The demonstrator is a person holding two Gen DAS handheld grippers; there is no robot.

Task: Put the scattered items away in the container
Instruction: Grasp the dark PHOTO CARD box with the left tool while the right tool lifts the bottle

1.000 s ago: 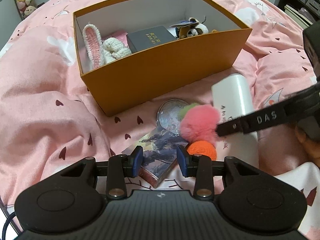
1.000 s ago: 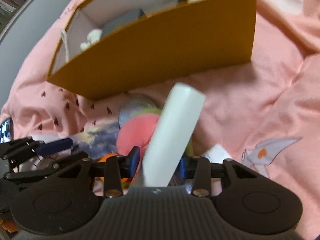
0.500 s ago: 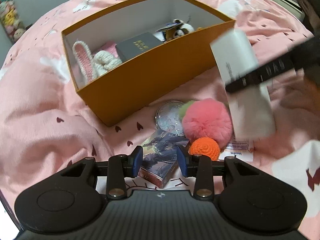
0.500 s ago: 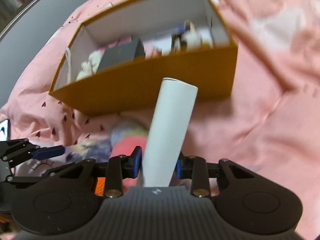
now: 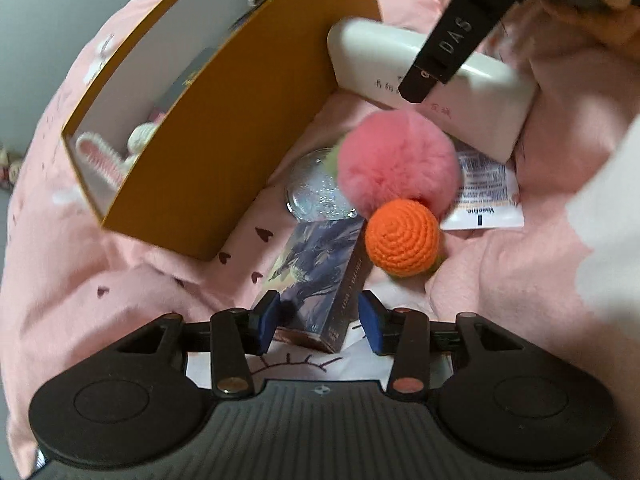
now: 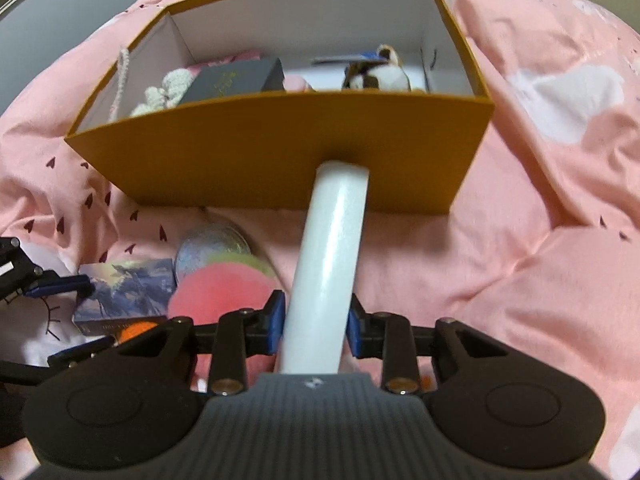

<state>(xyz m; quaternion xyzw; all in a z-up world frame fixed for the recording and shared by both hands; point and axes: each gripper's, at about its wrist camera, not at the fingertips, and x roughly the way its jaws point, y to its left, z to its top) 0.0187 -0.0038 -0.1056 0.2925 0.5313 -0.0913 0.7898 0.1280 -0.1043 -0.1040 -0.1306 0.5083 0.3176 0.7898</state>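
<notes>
Gripping a smooth white tube (image 6: 332, 264) in the right tongs (image 6: 316, 326), centre frame; left tongs (image 5: 318, 322) just widened, loosely straddling a dark illustrated card box (image 5: 320, 276).

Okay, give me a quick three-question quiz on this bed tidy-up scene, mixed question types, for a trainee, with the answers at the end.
1. True or false: the right gripper holds a white tube.
2. Which item sits between the left gripper's open fingers? A) the orange crochet ball B) the illustrated card box C) the pink pompom
3. Fill in: the dark book lies inside the ____ box.

Key: 1 true; 2 B; 3 orange. The right fingers grip the tube, held above the bedding short of the box. The left fingers have just been opening around the card box without pressing it.
</notes>
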